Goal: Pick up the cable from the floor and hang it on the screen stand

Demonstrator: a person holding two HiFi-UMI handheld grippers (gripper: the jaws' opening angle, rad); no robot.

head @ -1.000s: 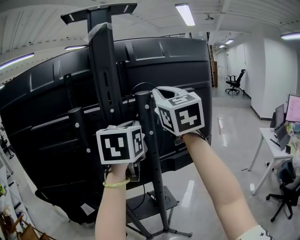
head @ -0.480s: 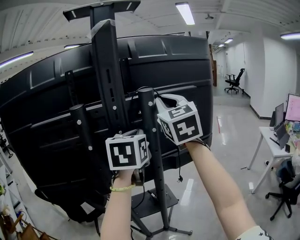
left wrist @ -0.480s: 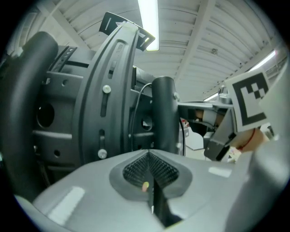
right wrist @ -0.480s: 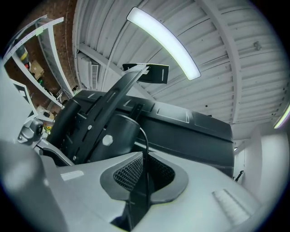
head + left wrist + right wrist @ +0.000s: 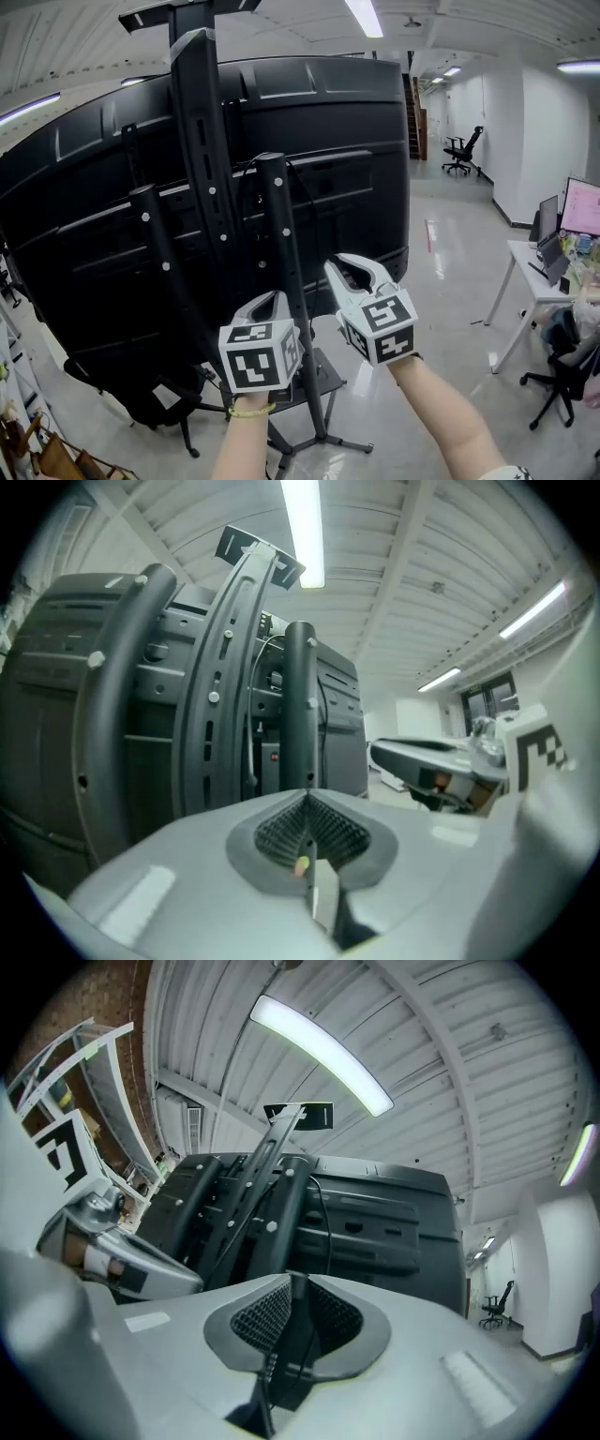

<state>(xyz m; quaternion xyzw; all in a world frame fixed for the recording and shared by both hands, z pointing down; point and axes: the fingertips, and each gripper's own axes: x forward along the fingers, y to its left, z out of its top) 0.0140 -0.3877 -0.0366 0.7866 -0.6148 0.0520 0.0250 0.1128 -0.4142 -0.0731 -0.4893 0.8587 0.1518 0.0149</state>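
Two stand posts [image 5: 277,244] rise before the screen [image 5: 356,122], the cable [image 5: 323,1222] draped high on them, beyond the pinched-together, empty left gripper [image 5: 272,298] and the right gripper [image 5: 352,270], its empty jaws opening.

The left gripper [image 5: 271,298] and right gripper [image 5: 346,265] have dropped back clear of the stand [image 5: 274,216] — right jaws opening, the cable [image 5: 324,1227] slack between them.
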